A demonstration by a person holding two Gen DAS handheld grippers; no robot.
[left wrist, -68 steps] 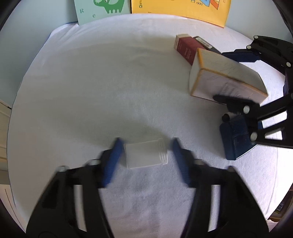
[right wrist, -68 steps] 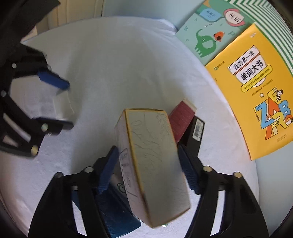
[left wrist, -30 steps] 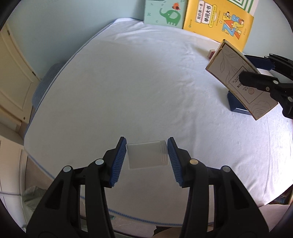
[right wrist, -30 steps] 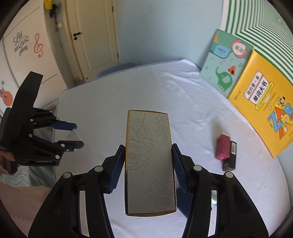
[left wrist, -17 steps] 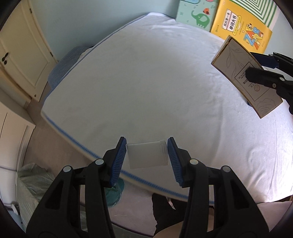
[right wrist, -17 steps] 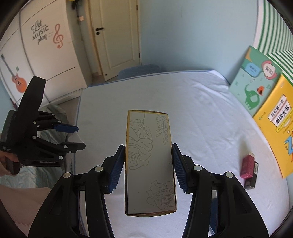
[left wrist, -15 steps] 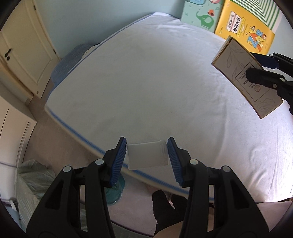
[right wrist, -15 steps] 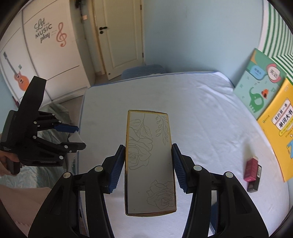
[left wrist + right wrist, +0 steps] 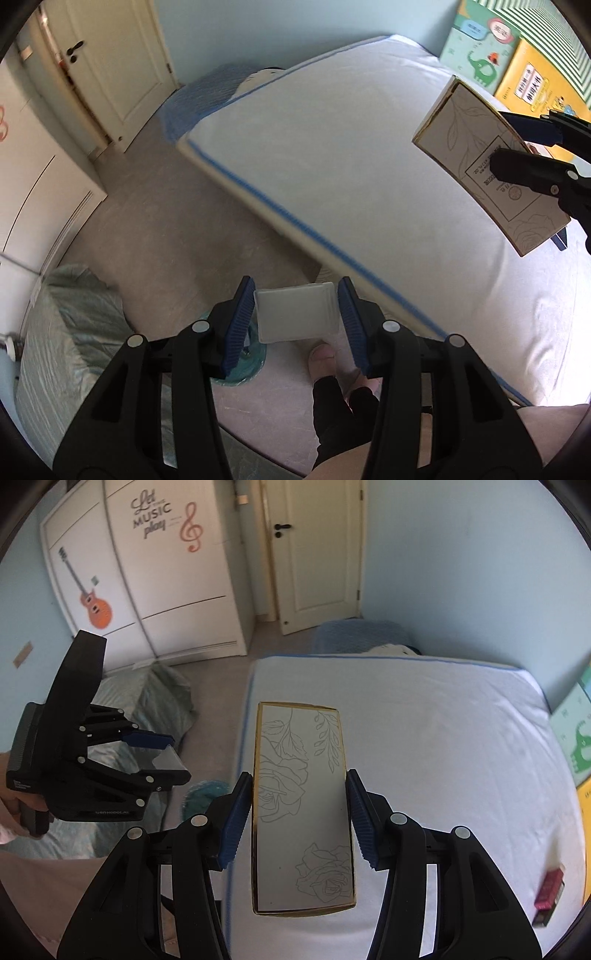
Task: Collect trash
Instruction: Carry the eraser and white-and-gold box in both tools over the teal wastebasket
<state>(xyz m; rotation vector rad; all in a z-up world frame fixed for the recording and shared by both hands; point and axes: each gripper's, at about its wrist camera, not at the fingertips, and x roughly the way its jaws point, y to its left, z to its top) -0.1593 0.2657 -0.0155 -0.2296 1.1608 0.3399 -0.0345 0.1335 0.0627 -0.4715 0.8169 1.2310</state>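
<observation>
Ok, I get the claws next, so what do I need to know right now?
Left claw: shut on the clear plastic box, out over the floor past the bed edge.
Right claw: shut on the rose-print carton, above the bed.
Done: both pieces are picked up.
Left: drop them. The teal bin on the floor below the left claw looks like the spot. The red and black boxes are on the bed, uncollected.

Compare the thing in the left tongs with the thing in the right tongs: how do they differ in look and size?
The clear plastic container in the left tongs is translucent, plain and short. The rose-printed box in the right tongs is opaque cardboard with gold edges and line-drawn flowers, and it reaches far beyond the blue pads. The container is over the floor at the bed's edge; the box is over the bed. Both are clamped by their sides.
</observation>
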